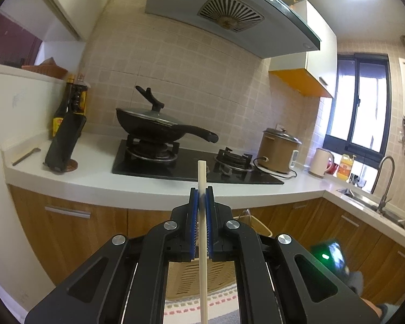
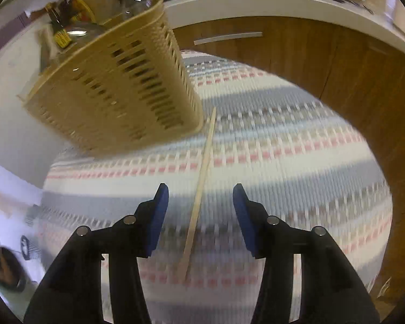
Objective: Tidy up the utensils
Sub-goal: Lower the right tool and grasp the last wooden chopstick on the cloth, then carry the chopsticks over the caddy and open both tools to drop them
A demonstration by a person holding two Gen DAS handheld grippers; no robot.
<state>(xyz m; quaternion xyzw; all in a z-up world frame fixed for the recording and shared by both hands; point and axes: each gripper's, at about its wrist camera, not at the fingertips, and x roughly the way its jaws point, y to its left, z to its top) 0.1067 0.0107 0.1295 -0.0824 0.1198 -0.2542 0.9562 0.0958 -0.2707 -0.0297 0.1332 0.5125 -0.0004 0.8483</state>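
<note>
Between my left gripper's (image 1: 201, 197) pinched pads, one chopstick (image 1: 202, 174) stands upright. Right gripper (image 2: 201, 202) spread wide over second chopstick (image 2: 201, 189), seemingly flat on striped mat (image 2: 283, 148) beside basket (image 2: 116, 86).

A pale chopstick (image 1: 202, 216) stands nearly upright, clamped between blue pads, its squared tip rising above them. A second, tan wooden chopstick (image 2: 199, 197) lies flat on a striped woven mat, running lengthwise; its far end lies just beside the base of a beige slotted plastic basket (image 2: 116, 86), which stands on the same mat.
</note>
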